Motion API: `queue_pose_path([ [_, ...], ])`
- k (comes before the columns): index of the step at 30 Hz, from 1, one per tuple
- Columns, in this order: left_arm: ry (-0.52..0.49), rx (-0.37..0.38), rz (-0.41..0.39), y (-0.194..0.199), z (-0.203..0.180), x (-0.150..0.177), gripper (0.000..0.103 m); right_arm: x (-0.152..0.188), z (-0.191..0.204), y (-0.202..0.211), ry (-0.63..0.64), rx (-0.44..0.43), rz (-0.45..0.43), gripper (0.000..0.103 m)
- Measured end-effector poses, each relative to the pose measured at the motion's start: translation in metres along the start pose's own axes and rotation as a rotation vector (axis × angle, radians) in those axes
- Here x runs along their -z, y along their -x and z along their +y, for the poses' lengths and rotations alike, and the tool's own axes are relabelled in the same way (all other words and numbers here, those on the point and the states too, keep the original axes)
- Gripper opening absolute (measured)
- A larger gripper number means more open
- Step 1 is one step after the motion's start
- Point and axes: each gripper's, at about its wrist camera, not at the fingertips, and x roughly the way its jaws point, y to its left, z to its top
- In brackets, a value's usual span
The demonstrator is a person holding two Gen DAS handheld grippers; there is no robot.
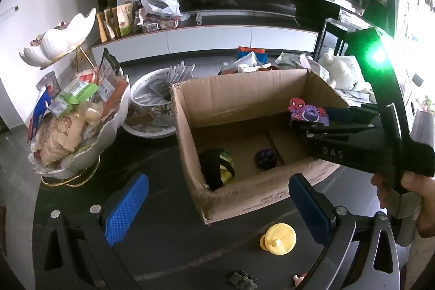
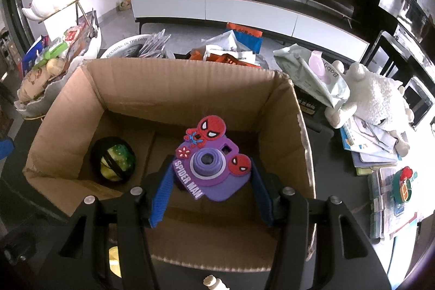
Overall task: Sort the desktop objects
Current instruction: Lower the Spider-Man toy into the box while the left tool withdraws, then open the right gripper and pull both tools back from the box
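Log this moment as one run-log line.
right gripper: shut on Spider-Man toy camera, above cardboard box | left gripper: open, empty | in box: green-black ball, purple ball | on table: yellow lid

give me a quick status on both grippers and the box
Right gripper shut on purple toy camera, held over cardboard box. Left gripper open, empty. Drop path unobstructed.

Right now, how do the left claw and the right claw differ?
The right claw is shut on the purple Spider-Man toy camera; the left claw is open and holds nothing. The right claw hangs over the cardboard box, while the left claw hovers outside it, above the dark table near the yellow lid. Both have blue textured pads.
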Motion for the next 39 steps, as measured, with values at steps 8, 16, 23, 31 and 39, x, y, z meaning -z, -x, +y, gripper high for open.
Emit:
queue_pose_path([
  [8, -0.003, -0.011, 0.001, 0.001, 0.001, 0.001, 0.102, -0.001, 0.0, 0.013, 0.005, 0.008, -0.065, 0.08],
  [16, -0.014, -0.005, 0.005, 0.006, -0.002, 0.006, 0.102, 0.005, 0.004, 0.03, 0.014, -0.006, -0.1, 0.094],
  [23, -0.013, 0.007, 0.006, 0.014, -0.005, 0.011, 0.102, 0.016, 0.004, 0.05, 0.01, -0.029, -0.123, 0.102],
  [31, -0.03, 0.02, 0.02, 0.019, -0.011, 0.02, 0.102, 0.028, 0.002, 0.07, -0.011, -0.042, -0.146, 0.102],
  [39, -0.062, 0.005, 0.002, 0.03, -0.019, 0.029, 0.102, 0.043, -0.001, 0.084, -0.025, -0.053, -0.148, 0.102],
])
